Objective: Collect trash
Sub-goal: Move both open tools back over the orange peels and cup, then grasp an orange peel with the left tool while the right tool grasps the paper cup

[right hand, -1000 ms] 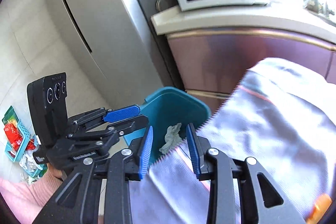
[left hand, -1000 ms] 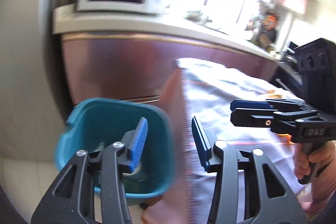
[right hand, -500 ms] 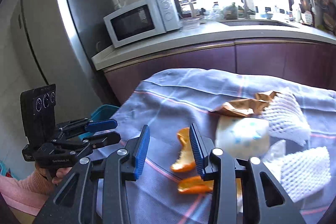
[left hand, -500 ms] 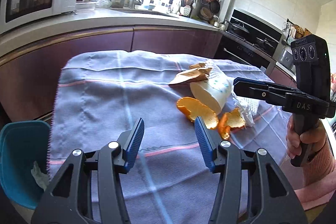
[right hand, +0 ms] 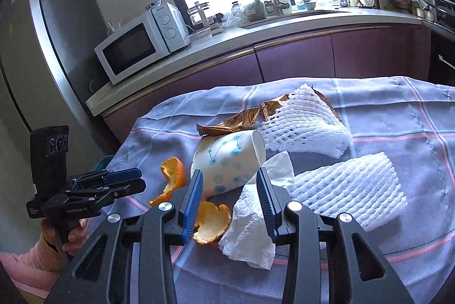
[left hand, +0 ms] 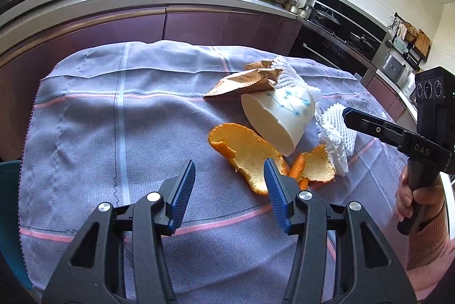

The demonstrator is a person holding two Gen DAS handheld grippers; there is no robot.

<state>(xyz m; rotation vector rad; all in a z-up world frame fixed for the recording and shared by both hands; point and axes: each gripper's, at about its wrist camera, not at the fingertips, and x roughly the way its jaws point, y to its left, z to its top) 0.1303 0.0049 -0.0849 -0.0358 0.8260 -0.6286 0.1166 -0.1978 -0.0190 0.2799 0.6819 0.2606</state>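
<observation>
Your left gripper (left hand: 229, 173) hangs over the purple cloth (left hand: 113, 133) on the table. Its jaws have just been opening, they now stand about half open, and nothing is between them. The big orange peel (left hand: 244, 150) lies on the cloth just past its right finger.

Your right gripper (right hand: 229, 184) also has its jaws partly open, and it holds nothing. It points at the pile of trash in the middle of the cloth. A crumpled white tissue (right hand: 253, 221) lies right under its right finger, and a smaller orange peel (right hand: 212, 221) lies by its left finger. You cannot tell if the fingers touch them.

The trash sits close together. A paper cup (left hand: 280, 116) with blue dots lies on its side, its open end facing your left gripper. A brown wrapper (left hand: 244, 83) lies behind the cup and touches it. A white foam net (right hand: 301, 121) lies just behind the cup, with the wrapper running under its far end. A second foam net (right hand: 349, 190) lies to the right of the tissue.

A bit of the blue bin (left hand: 8, 207) shows at the left edge of the table, lower than the cloth. Behind the table stands a kitchen counter (right hand: 256, 30) with a microwave (right hand: 136, 47) on it.
</observation>
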